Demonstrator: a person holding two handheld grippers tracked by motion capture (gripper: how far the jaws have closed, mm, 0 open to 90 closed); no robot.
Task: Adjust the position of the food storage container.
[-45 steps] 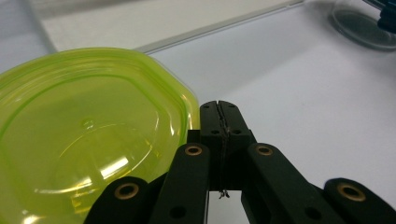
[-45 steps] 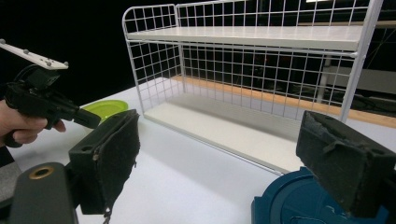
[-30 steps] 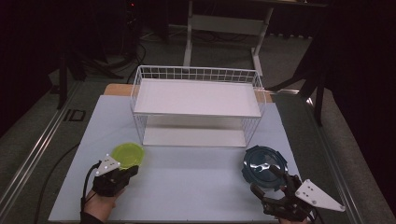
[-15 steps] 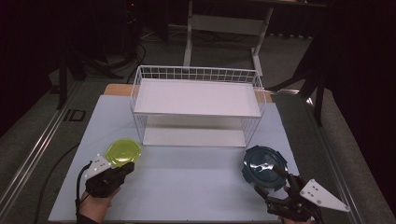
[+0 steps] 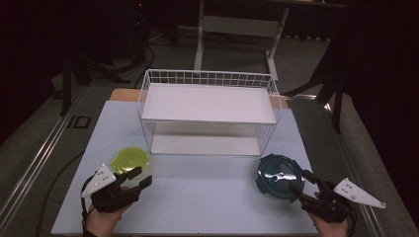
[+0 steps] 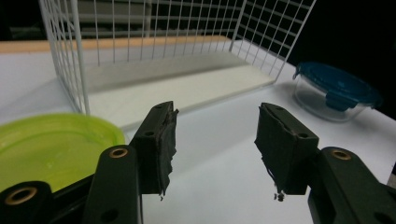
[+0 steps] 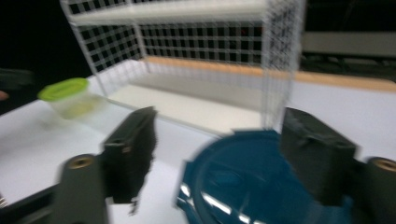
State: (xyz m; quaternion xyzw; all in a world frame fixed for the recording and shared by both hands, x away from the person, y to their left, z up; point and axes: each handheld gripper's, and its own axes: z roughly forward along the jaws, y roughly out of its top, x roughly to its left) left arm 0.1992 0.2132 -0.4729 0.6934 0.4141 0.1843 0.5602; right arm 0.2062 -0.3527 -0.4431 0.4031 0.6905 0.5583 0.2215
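Note:
A clear container with a yellow-green lid sits on the white table at the front left. My left gripper is open just right of it, jaws empty. A clear container with a dark blue lid sits at the front right. Behind that lid and slightly above it, my right gripper is open, its jaws spread on either side of the lid without touching it.
A white wire rack with two white shelves stands mid-table behind both containers. The table's front edge lies close under both hands. A dark floor with stand legs and cables surrounds the table.
The left gripper has drawn back toward the front edge and swung off the green lid to its right. The right gripper has also drifted back slightly from the blue lid.

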